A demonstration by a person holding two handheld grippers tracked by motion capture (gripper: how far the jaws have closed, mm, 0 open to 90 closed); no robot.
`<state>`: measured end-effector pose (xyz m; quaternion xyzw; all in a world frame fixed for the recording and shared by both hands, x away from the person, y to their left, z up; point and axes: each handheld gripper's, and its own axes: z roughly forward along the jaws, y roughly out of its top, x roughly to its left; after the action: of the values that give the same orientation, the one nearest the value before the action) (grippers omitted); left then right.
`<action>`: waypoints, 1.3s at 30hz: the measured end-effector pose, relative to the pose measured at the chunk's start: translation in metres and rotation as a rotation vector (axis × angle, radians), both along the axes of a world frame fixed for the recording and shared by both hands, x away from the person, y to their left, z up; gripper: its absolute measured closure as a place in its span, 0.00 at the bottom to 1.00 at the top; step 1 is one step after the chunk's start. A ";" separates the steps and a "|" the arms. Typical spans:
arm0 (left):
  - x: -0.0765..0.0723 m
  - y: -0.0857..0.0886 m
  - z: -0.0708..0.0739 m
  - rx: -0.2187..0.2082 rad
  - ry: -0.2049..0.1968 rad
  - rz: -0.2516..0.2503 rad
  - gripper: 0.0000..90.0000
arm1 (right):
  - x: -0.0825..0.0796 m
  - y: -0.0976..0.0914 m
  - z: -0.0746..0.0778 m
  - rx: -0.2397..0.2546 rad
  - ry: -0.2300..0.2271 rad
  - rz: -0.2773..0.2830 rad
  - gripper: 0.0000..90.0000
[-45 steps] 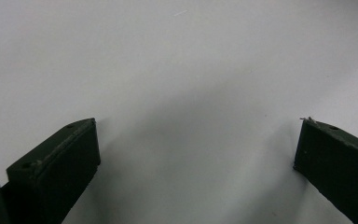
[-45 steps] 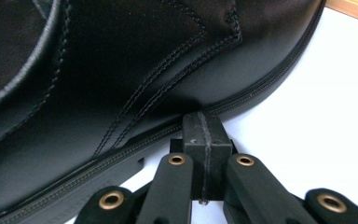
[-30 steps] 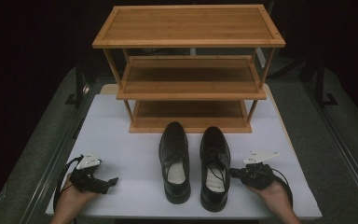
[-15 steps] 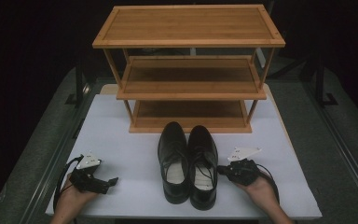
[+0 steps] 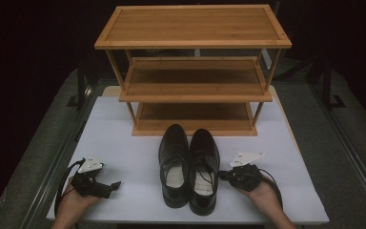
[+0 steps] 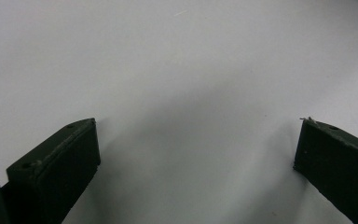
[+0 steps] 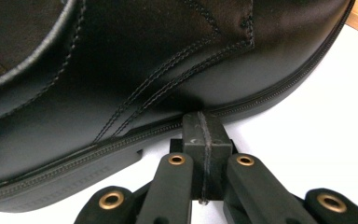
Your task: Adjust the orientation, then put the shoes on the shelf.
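A pair of black leather lace-up dress shoes stands on the white table top, toes pointing far towards a three-tier bamboo shoe rack whose bottom shelf sits just beyond them. The left shoe and the right shoe lie side by side, parallel and touching along their inner edges, near the middle of the table. The right gripper lies low on the table at the right side of the right shoe, held in the person's right hand, with its grey three-cornered plate on top. In the right gripper view its two black jaws are pressed together with nothing between them, and their joined tip meets the outer edge of the shoe's sole, right at the welt below the stitched leather side. The left gripper rests well apart from the shoes, near the left front corner of the table, in the person's left hand. In the left gripper view its jaws stand wide apart over bare white surface, holding nothing.
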<state>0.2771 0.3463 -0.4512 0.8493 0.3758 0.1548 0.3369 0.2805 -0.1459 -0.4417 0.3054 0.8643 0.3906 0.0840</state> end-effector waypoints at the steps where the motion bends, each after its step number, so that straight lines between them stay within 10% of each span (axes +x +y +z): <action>1: 0.000 0.000 0.000 0.000 0.000 0.000 0.00 | 0.000 -0.001 0.000 0.003 -0.001 -0.006 0.98; 14: 0.001 0.001 0.001 -0.001 0.006 -0.002 0.00 | 0.003 -0.024 0.012 0.065 -0.014 -0.089 0.69; 19: 0.002 0.001 0.005 -0.064 0.021 0.003 0.00 | 0.004 -0.028 0.020 0.080 -0.018 -0.109 0.54; 39: 0.015 -0.077 0.080 -0.183 -0.017 -0.154 0.14 | 0.003 -0.011 0.067 0.154 -0.062 -0.076 0.47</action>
<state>0.2926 0.2696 -0.3716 0.8400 0.3191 0.1005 0.4272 0.2839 -0.1568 -0.3750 0.3312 0.8164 0.4620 0.1019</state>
